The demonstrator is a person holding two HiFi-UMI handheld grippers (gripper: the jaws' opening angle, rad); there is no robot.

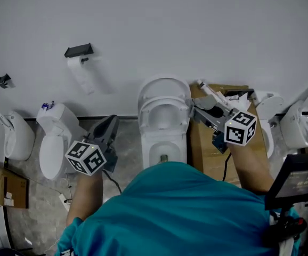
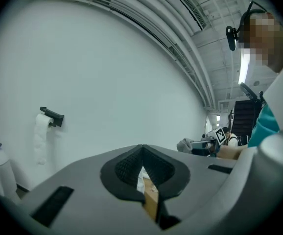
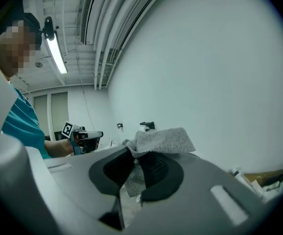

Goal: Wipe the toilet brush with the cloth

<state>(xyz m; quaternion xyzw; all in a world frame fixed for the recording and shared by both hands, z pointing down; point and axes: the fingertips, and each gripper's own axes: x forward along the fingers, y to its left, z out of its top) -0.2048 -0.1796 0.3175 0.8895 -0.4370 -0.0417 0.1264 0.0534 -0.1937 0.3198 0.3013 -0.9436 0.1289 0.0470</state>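
A grey cloth is pinched between the jaws of my right gripper; one part stands above them and a strip hangs below. In the head view the right gripper is held up over the right side of the white toilet. My left gripper is raised to the left of that toilet. Its jaws meet at the tips with nothing between them. From the left gripper view, the cloth shows as a grey lump at the right gripper's tip. No toilet brush shows in any view.
A second toilet stands on the left and a third further left. On the wall hangs a paper roll under a black holder. A cardboard box sits right of the middle toilet, with more white fixtures beyond.
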